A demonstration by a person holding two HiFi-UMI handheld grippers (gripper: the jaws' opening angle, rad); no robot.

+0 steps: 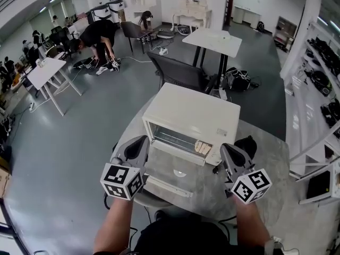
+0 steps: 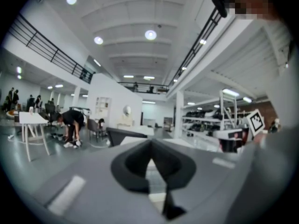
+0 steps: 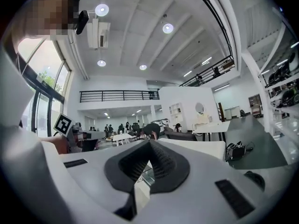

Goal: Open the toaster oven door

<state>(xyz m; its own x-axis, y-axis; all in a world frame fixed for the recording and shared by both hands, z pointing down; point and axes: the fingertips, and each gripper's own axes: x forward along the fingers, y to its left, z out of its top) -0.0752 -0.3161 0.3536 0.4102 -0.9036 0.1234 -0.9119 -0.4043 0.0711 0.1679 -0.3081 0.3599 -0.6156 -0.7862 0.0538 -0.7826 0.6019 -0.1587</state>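
Grey-floored open hall around a mottled table (image 1: 210, 198); on it the toaster oven (image 1: 191, 110) stands straight ahead, its door (image 1: 178, 173) already folded flat toward the person, long axis crosswise; left gripper (image 1: 142, 142) and right gripper (image 1: 227, 150) flank that door about equally near, held roughly level, jaws pressed together, empty.

Toaster oven (image 1: 191, 113) — mostly hidden behind jaws in both gripper views; left forearm (image 1: 114, 224) cut off at bottom edge.
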